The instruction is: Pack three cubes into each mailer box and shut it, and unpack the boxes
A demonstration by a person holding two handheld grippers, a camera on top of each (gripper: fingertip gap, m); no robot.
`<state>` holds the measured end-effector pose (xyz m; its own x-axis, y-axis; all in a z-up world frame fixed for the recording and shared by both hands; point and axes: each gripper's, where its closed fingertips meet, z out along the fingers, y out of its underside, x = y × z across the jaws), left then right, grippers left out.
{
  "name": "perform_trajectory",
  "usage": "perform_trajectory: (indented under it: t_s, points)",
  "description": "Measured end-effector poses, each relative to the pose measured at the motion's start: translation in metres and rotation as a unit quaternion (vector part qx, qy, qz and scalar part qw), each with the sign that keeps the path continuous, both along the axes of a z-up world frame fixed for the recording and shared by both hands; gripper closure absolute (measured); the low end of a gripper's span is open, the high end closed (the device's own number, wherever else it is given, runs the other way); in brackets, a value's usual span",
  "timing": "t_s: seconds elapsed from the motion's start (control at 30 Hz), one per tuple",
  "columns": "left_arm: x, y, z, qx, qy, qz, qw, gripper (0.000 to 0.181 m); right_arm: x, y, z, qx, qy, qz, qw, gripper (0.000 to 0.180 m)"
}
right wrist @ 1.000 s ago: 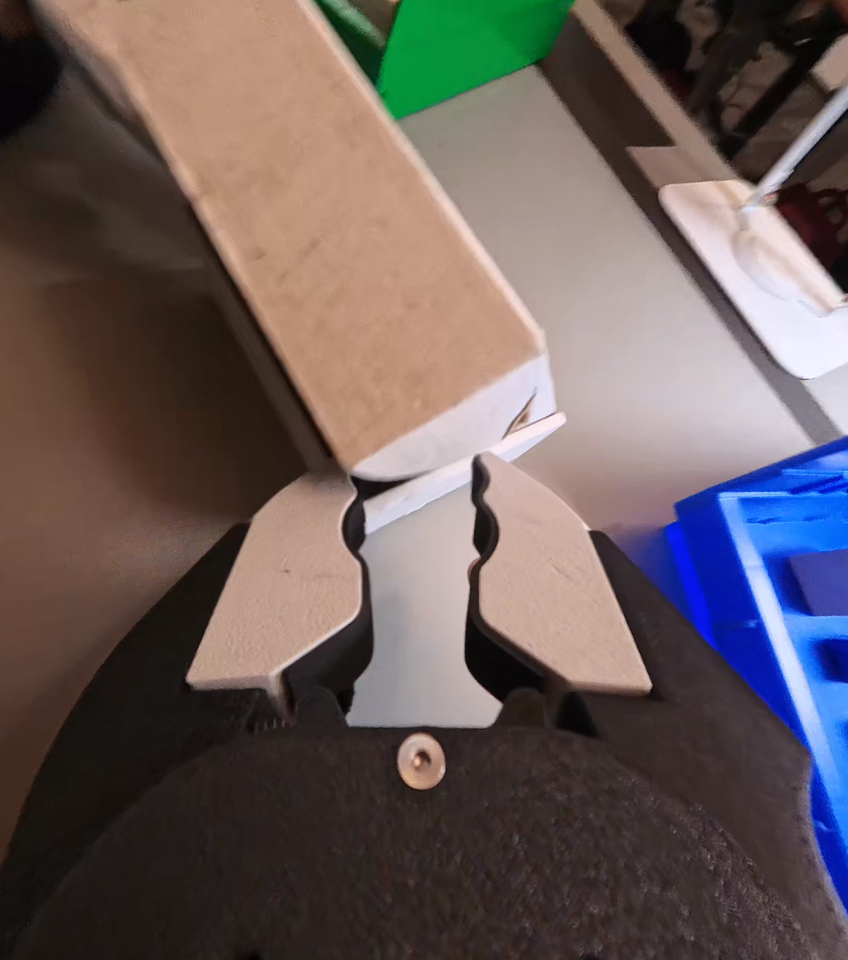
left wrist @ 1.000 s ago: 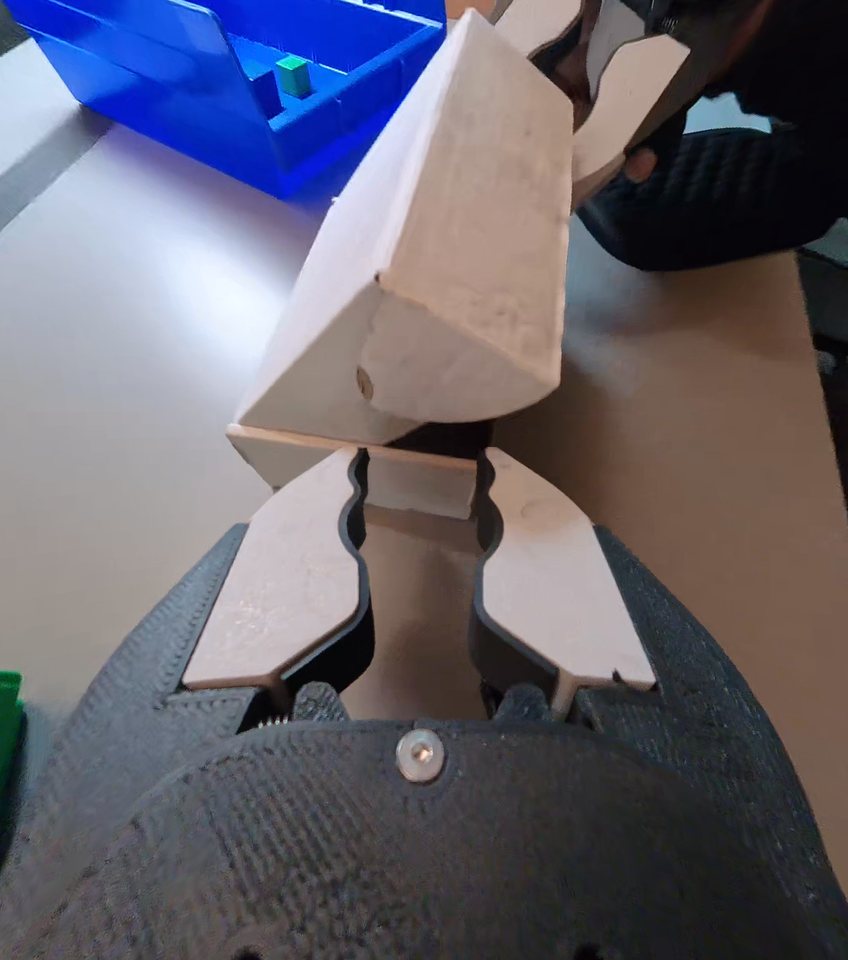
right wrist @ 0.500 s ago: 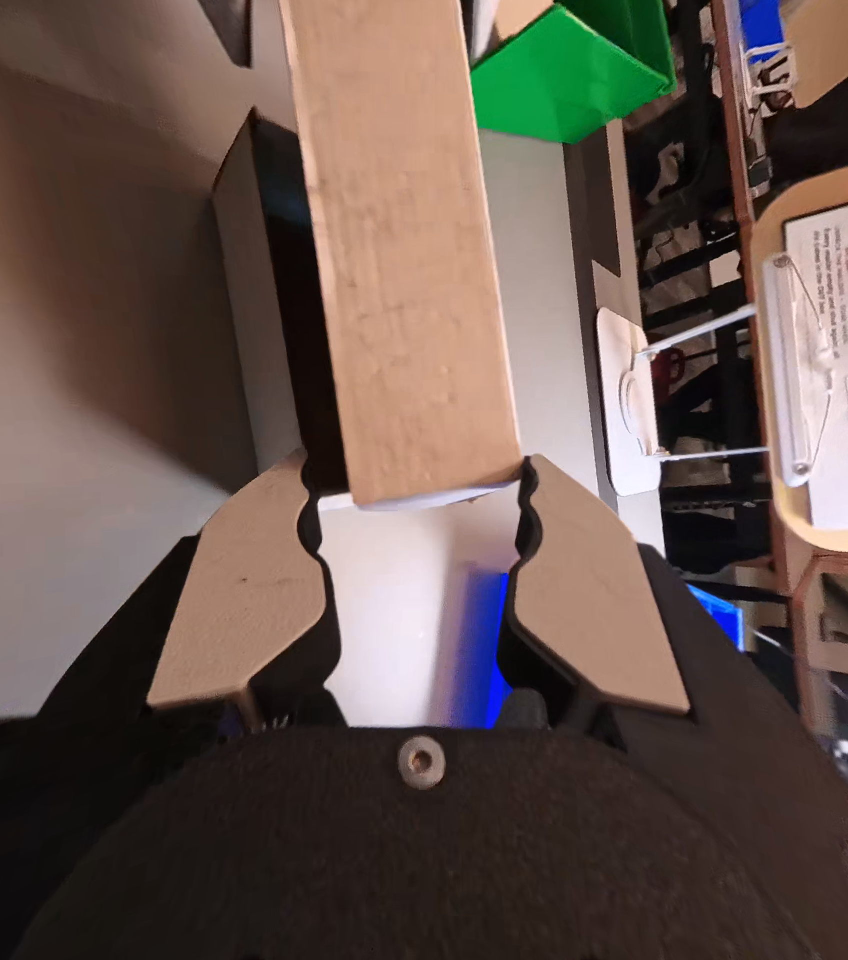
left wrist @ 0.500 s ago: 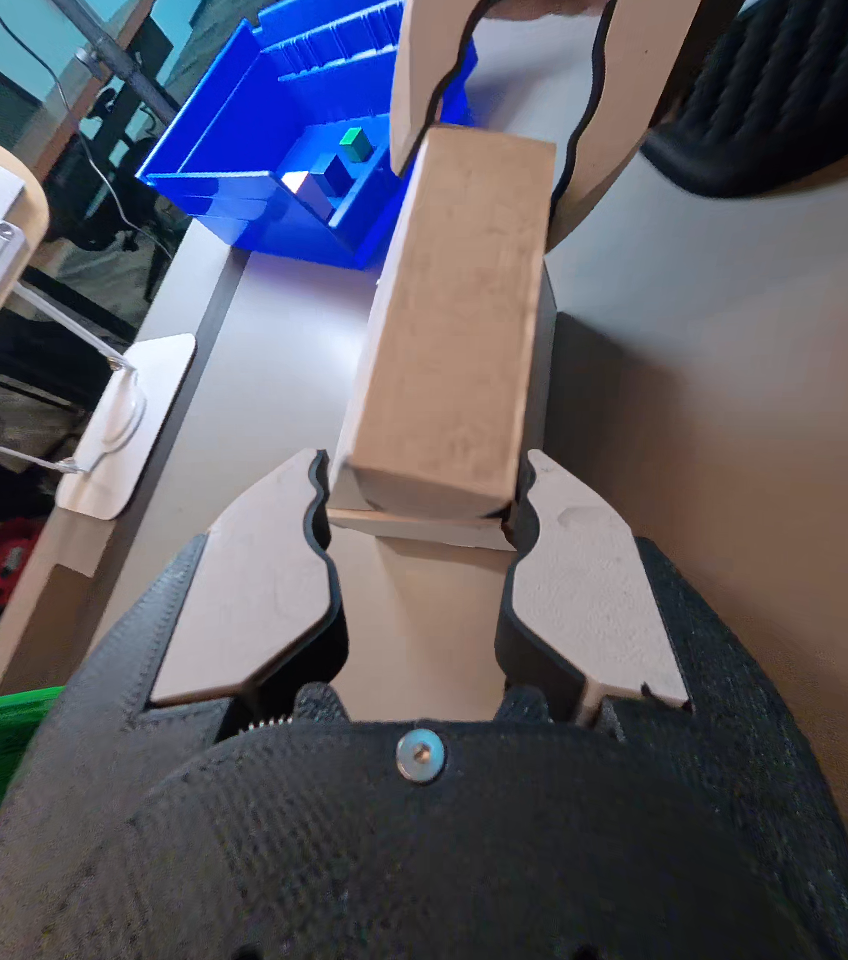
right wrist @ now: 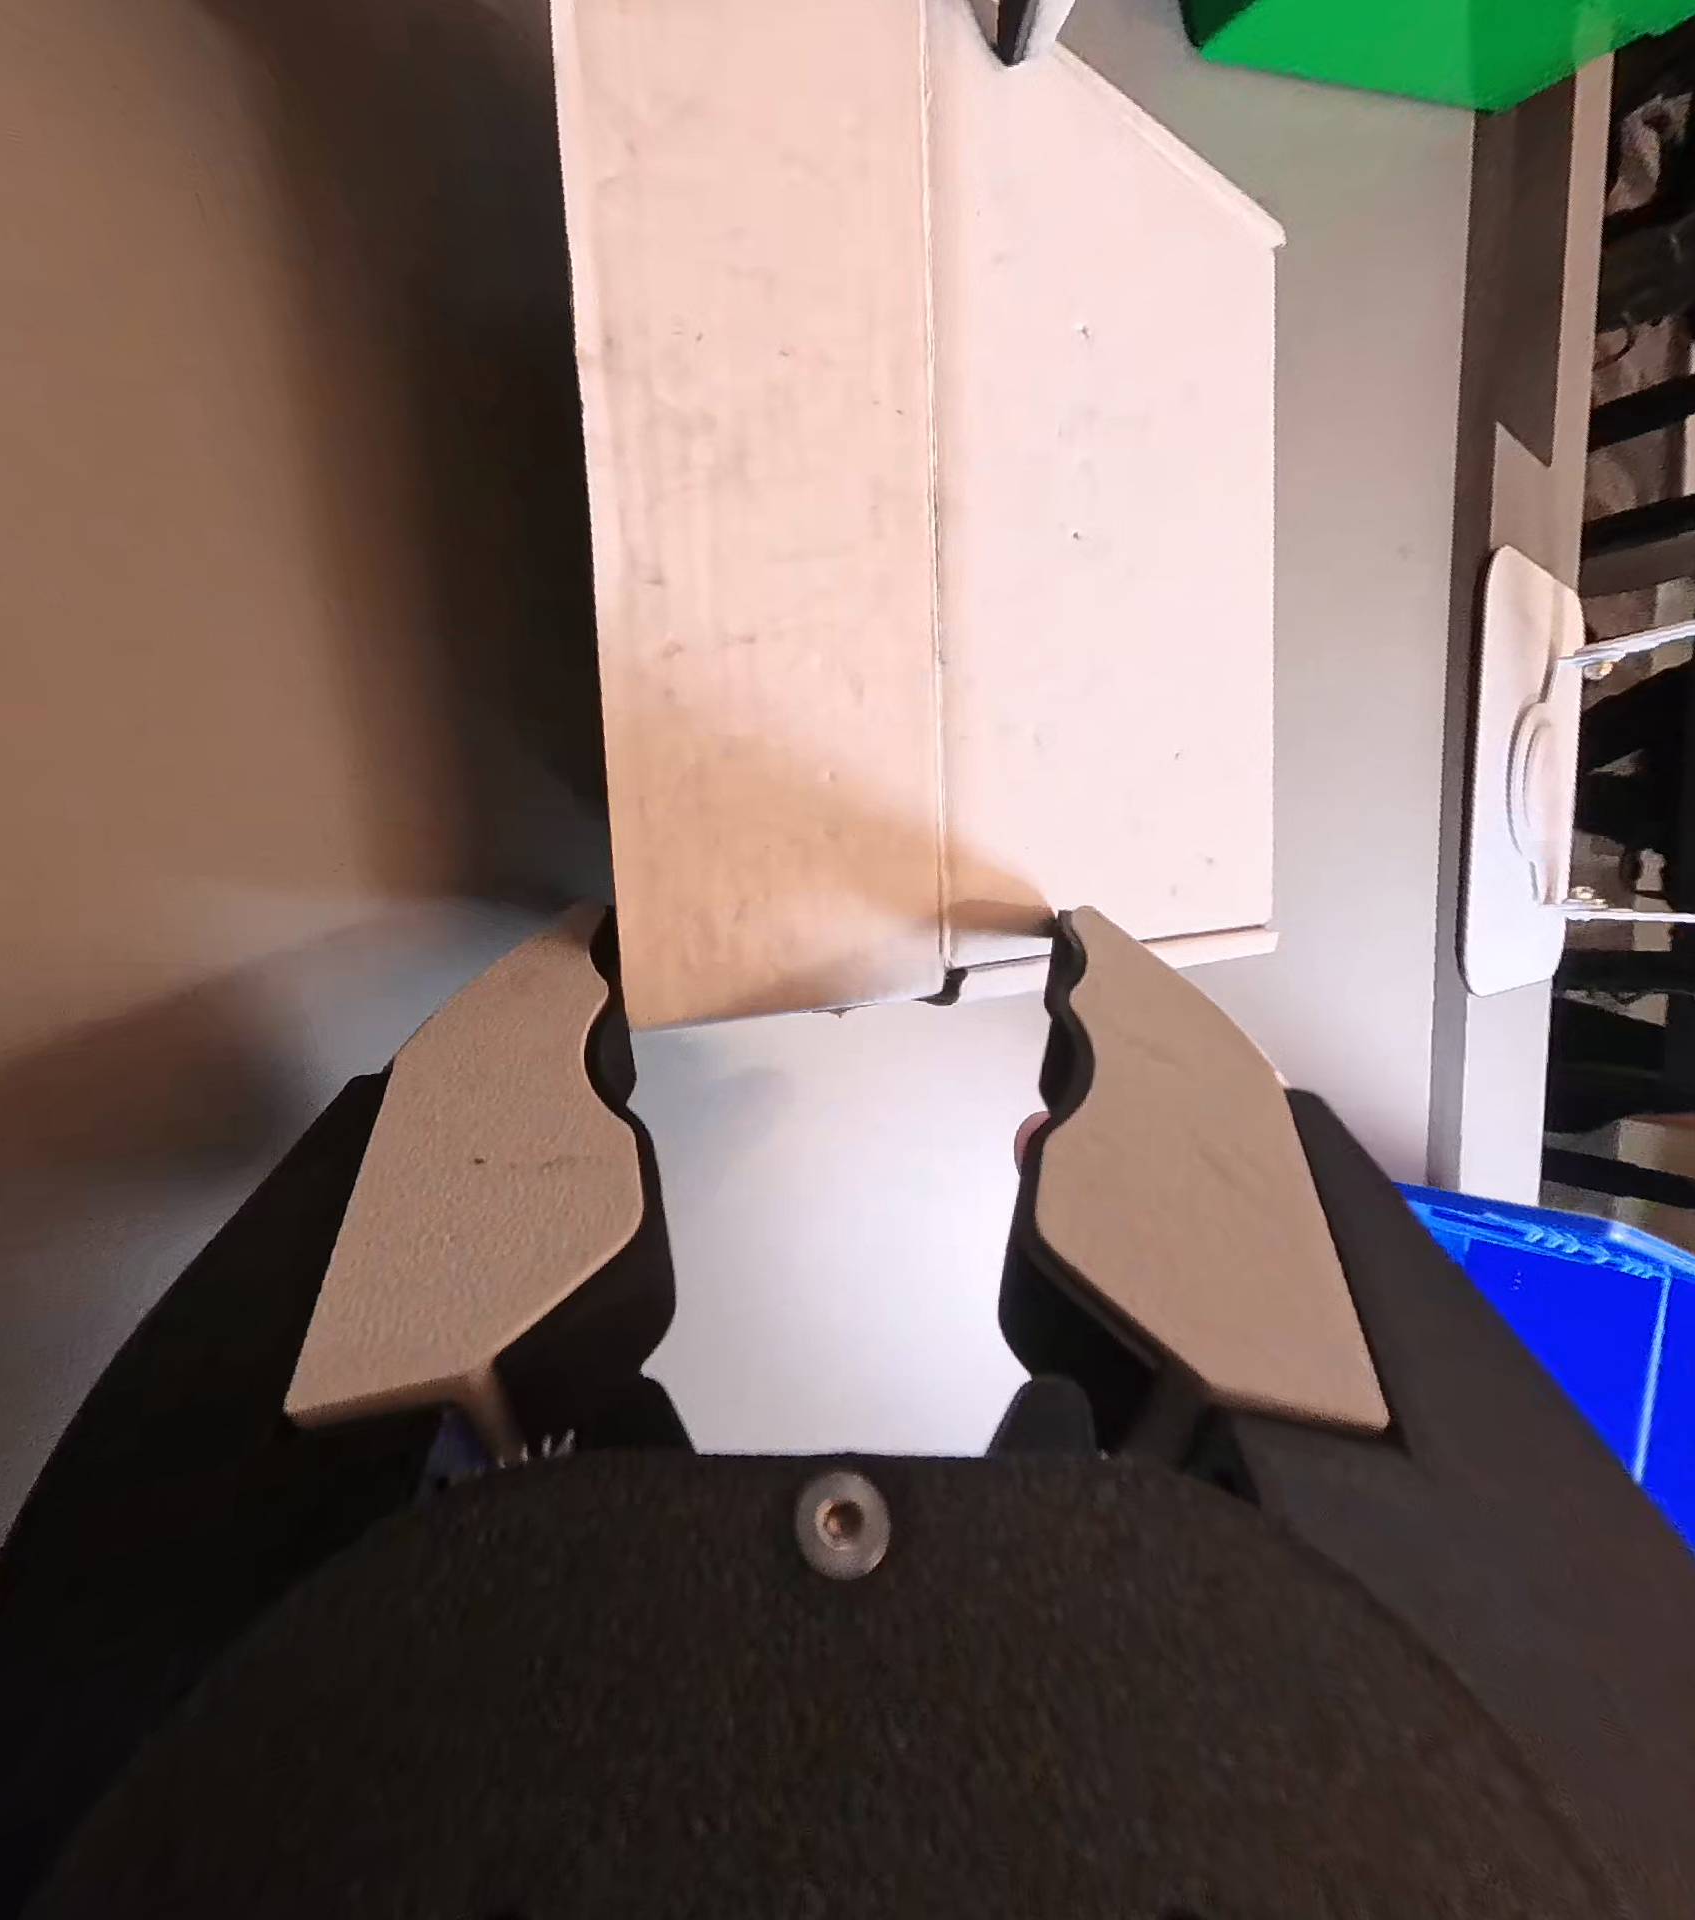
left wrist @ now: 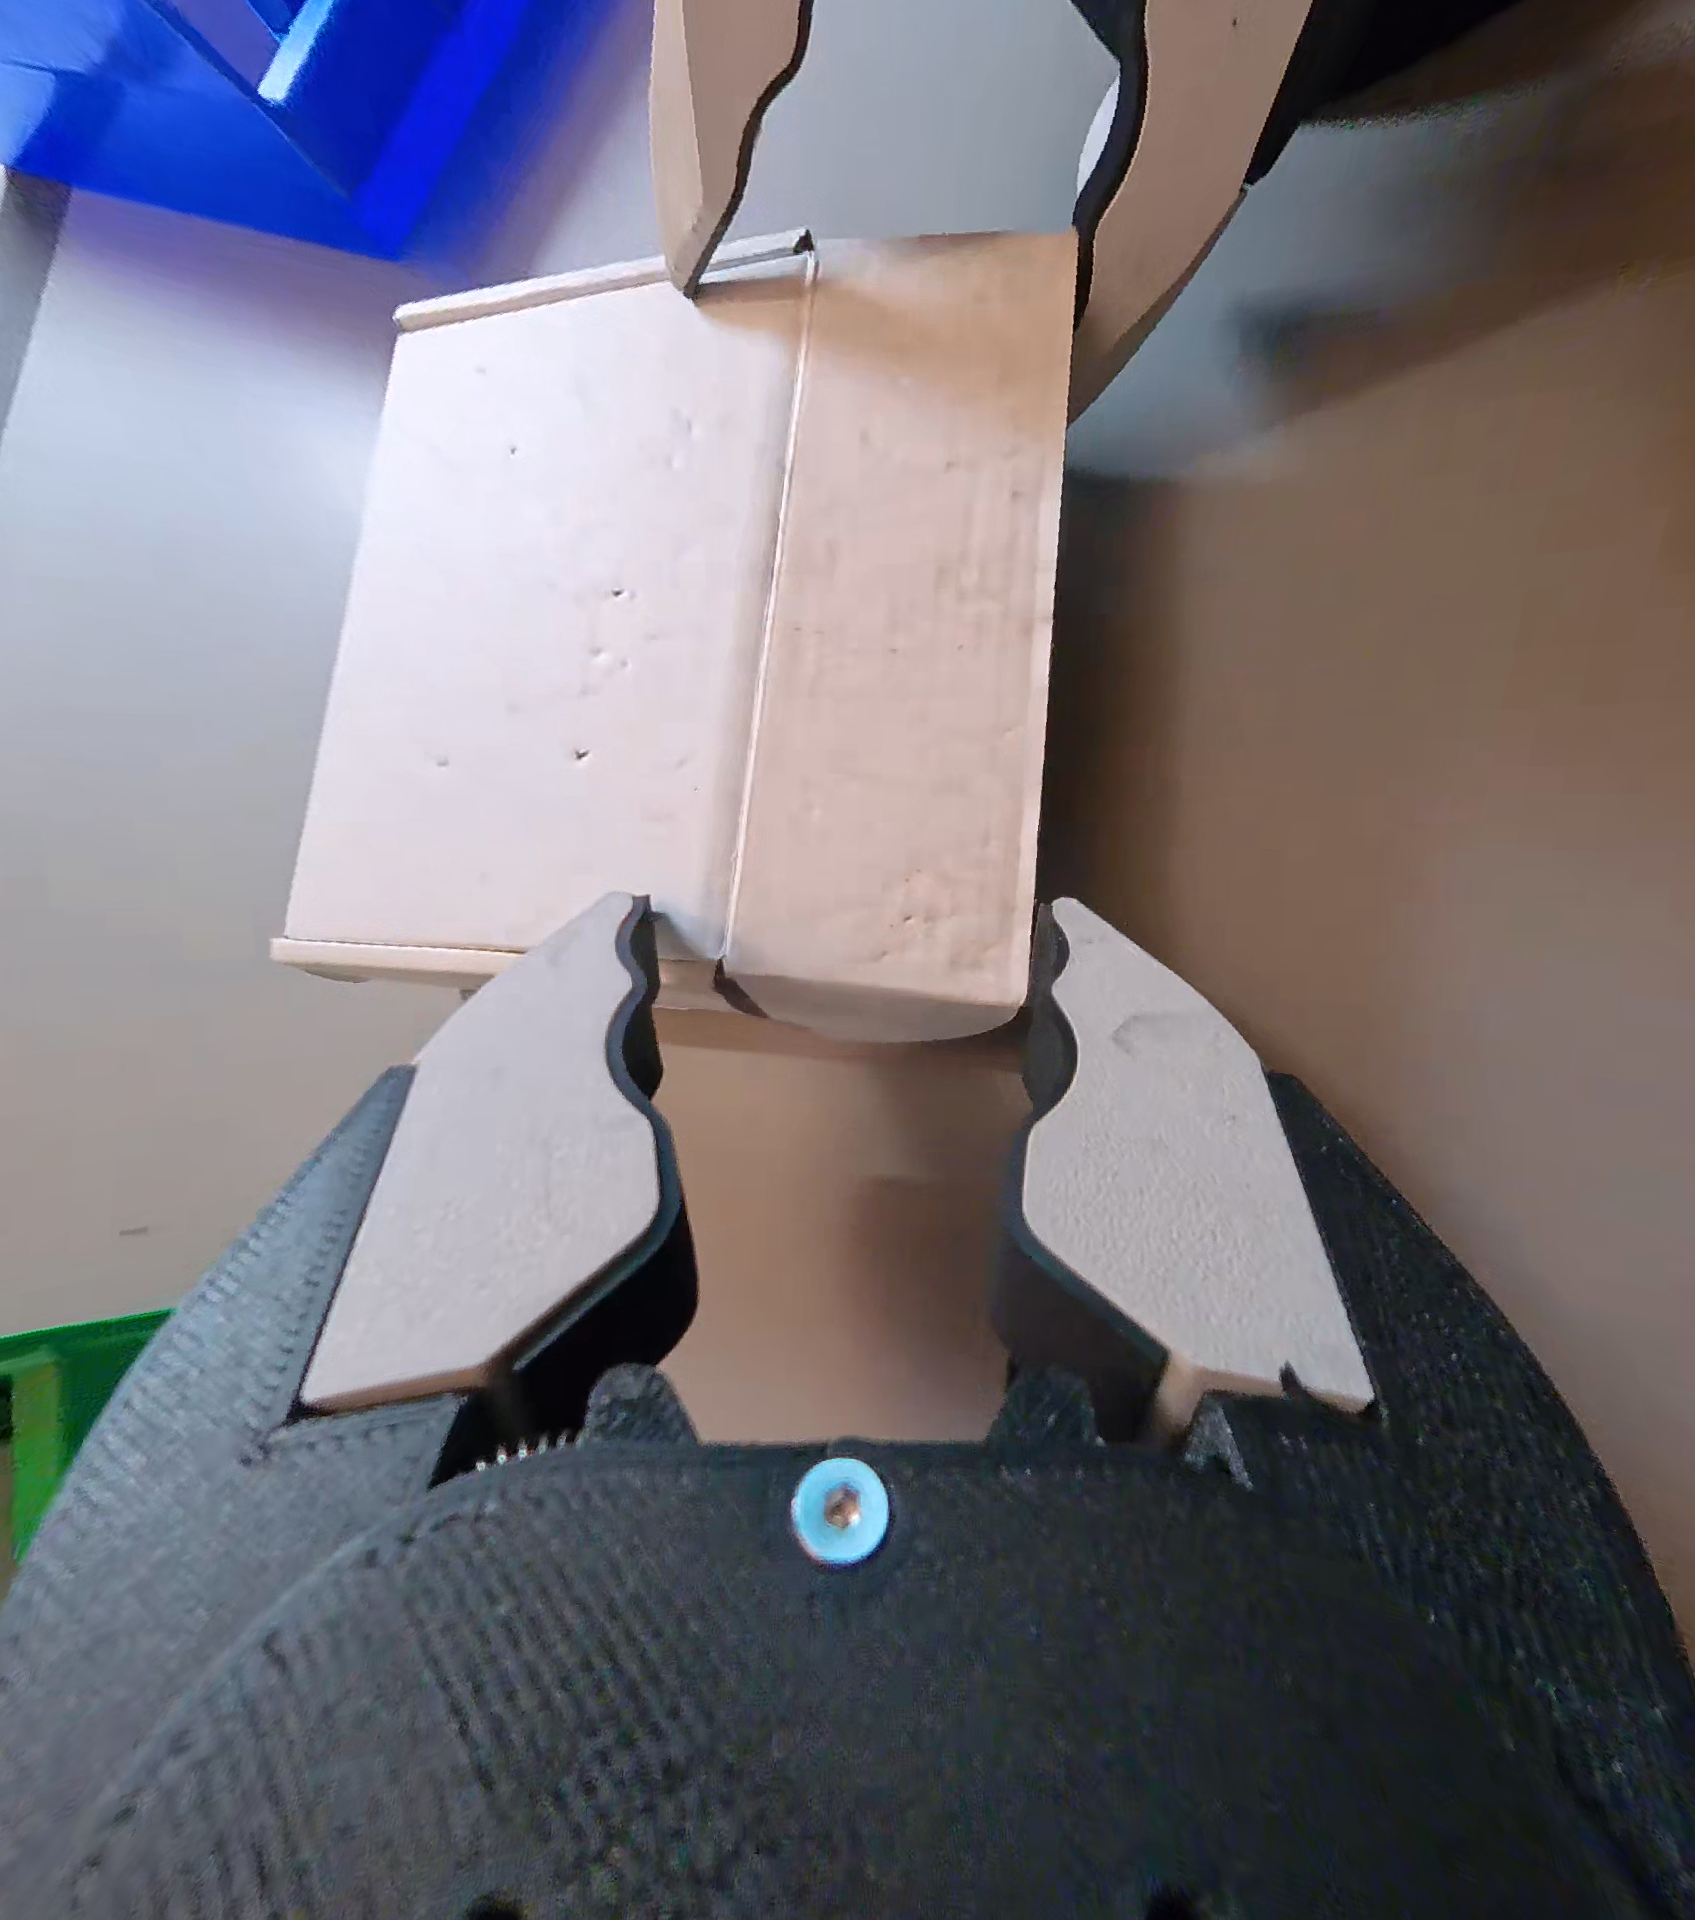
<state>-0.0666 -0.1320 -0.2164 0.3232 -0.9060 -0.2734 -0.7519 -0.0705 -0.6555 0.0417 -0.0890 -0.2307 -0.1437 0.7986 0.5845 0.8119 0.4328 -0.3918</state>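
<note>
Since half a second earlier, both grippers had swung so the mailer box (left wrist: 687, 613) showed two pale faces meeting at a crease, not one narrow face. It lay on the grey table (left wrist: 116, 727), plain and unprinted; no cubes could be seen. The left gripper (left wrist: 838, 945) had its jaws spread around the near end, fingertips at the flap edges. The right gripper (right wrist: 832, 956) straddled the opposite end, jaws likewise spread, with contact unclear. A blurred blue bin (left wrist: 199, 114) sat beyond, a green bin (right wrist: 1394, 42) was cut off, and a white stand base (right wrist: 1523, 769) stood aside.
</note>
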Motion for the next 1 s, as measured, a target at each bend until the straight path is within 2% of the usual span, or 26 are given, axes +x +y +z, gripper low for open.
perform_trajectory:
  t_s: [0.13,0.23,0.4,0.53,0.6,0.77,0.87,1.0]
  points:
    - [0.0,-0.002,0.002,-0.026,-0.016,0.007,1.0,0.113,0.0,-0.002,0.003,-0.031,0.011,-0.001,0.999,0.103]
    - [-0.006,0.0,0.008,-0.02,-0.035,0.032,0.999,0.114,0.008,0.003,0.009,-0.023,0.019,-0.016,0.999,0.102]
    - [-0.01,-0.005,0.009,-0.027,-0.075,0.062,0.995,0.118,0.022,0.002,0.002,-0.038,0.035,-0.044,0.998,0.104]
    - [-0.001,-0.007,0.003,-0.008,-0.075,0.065,0.995,0.121,0.019,0.001,0.001,-0.002,0.05,-0.056,0.997,0.118]
    - [0.002,-0.005,0.003,0.005,-0.073,0.075,0.994,0.127,0.013,-0.002,0.003,0.003,0.069,-0.057,0.996,0.128]
    - [-0.004,0.001,0.006,0.011,-0.083,0.114,0.99,0.148,0.013,0.0,0.0,0.002,0.077,-0.082,0.994,0.137]
    - [-0.009,0.0,0.007,-0.019,-0.103,0.141,0.984,0.148,0.017,-0.003,0.0,-0.016,0.078,-0.092,0.993,0.136]
    - [-0.018,-0.005,0.001,-0.069,-0.116,0.177,0.975,0.138,0.019,-0.009,-0.003,-0.044,0.084,-0.096,0.991,0.132]
